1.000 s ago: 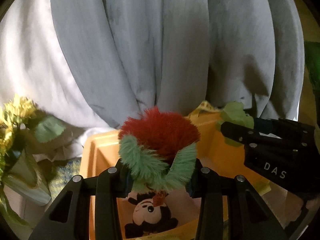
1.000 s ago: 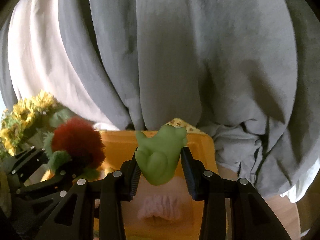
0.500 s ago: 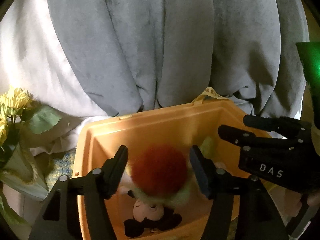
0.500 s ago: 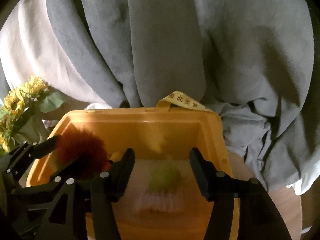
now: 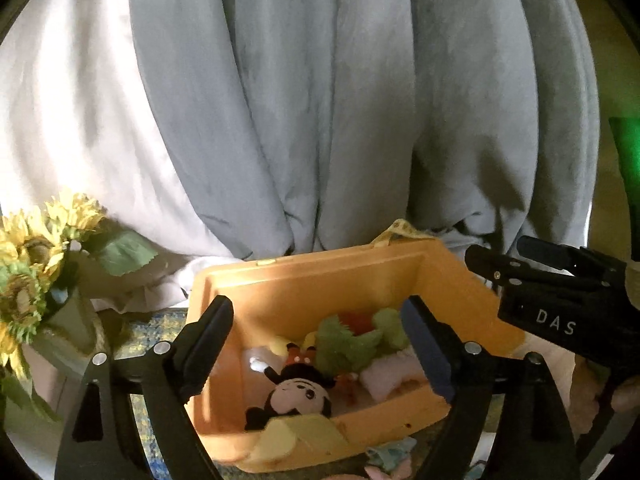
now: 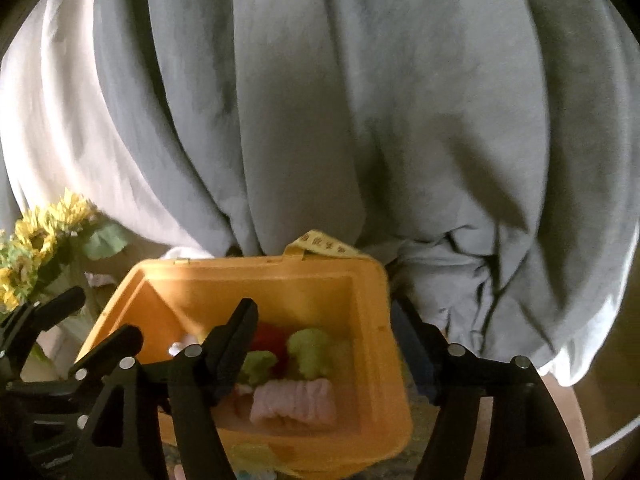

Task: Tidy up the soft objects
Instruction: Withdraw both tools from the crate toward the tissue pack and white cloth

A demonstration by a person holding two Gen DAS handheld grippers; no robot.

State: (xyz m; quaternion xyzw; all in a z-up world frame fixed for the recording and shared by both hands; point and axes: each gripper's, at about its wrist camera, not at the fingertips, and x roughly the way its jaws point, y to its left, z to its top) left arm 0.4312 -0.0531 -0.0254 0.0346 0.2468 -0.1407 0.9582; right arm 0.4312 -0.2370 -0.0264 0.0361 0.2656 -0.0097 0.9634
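Left wrist view: one orange bin (image 5: 320,280), both grippers' fingers (image 5: 208,332) spread wide, empty.

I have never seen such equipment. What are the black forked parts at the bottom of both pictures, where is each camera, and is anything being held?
No robot is here: a person holds one hand-held gripper in each hand, and a fisheye camera on each looks forward along its two black fingers. One picture comes from the left hand-held gripper, the other from the right hand-held gripper. Both are open and hold nothing. Below them stands an orange bin with soft toys inside: a mouse plush, a red and green fuzzy toy, a green figure and a pink plush. Grey curtains hang behind, with sunflowers at the left.
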